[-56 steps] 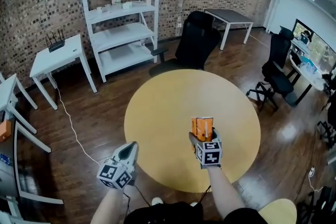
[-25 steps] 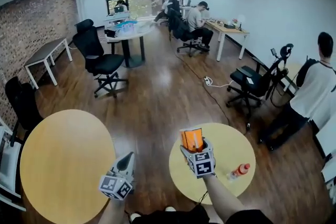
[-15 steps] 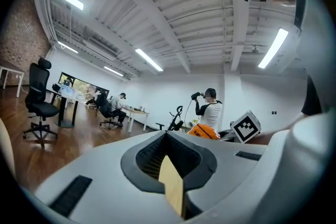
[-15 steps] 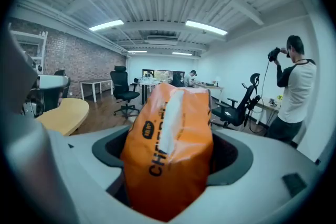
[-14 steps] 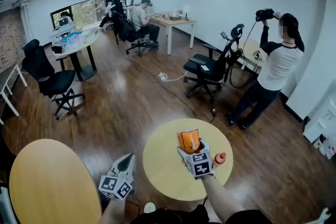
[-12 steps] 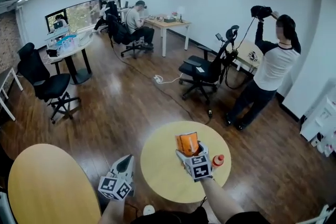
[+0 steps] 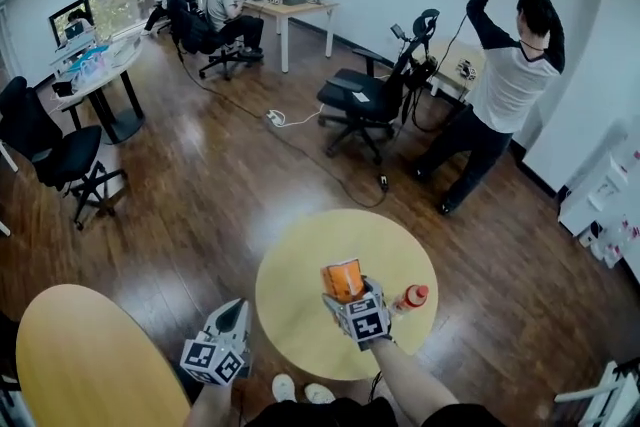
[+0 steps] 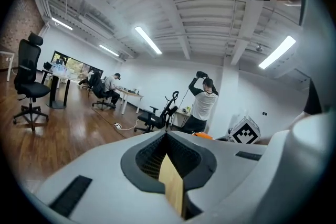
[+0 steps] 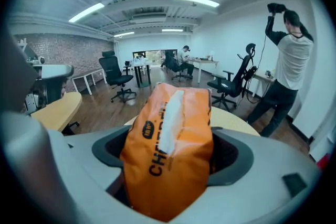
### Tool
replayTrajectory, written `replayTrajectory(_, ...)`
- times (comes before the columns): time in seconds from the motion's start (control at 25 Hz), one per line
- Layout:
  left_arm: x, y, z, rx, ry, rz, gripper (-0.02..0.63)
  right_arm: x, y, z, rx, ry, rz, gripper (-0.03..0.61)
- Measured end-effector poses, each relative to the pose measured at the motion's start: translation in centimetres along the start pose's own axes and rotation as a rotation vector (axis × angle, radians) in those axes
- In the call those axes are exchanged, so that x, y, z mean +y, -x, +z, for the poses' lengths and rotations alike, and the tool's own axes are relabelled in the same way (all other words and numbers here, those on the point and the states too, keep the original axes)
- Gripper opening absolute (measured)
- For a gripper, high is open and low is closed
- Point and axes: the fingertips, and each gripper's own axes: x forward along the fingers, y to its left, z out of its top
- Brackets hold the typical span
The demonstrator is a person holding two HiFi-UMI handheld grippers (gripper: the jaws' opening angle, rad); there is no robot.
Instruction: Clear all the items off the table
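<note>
My right gripper (image 7: pixel 343 287) is shut on an orange snack packet (image 7: pixel 343 278), which stands upright between the jaws above the small round yellow table (image 7: pixel 295 290). In the right gripper view the packet (image 9: pixel 170 149) fills the space between the jaws of the right gripper (image 9: pixel 170 139), with the table (image 9: pixel 236 123) just behind it. A bottle with a red cap (image 7: pixel 411 296) lies on the table right of this gripper. My left gripper (image 7: pixel 232 313) hangs left of the table over the floor. Its jaws (image 8: pixel 165 132) meet at the tips with nothing in them.
A large round yellow table (image 7: pixel 80 355) is at the lower left. A person (image 7: pixel 505 85) stands at the back right with arms raised, beside a black office chair (image 7: pixel 365 100). Wooden floor with a cable lies beyond the small table. Desks and seated people are far back.
The view has swung from the large round table to the small one. Both grippers have come lower, the right one carrying the packet over the small table. The bottle came into sight.
</note>
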Motion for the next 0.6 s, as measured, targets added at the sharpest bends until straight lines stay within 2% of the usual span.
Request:
replayTrajectory(0.32, 0.9, -0.2, -4.7, 0.136, 0.051, -0.014, -0.008, -0.9, -3.7, -6.0, 0.169, -0.048, -0.023, 0.443)
replayTrajectory(0.6, 1.1, 0.1, -7.1, 0.209, 0.126, 0.019, -0.008, -1.3, -4.3, -8.9, 0.24, -0.078, -0.048, 0.451)
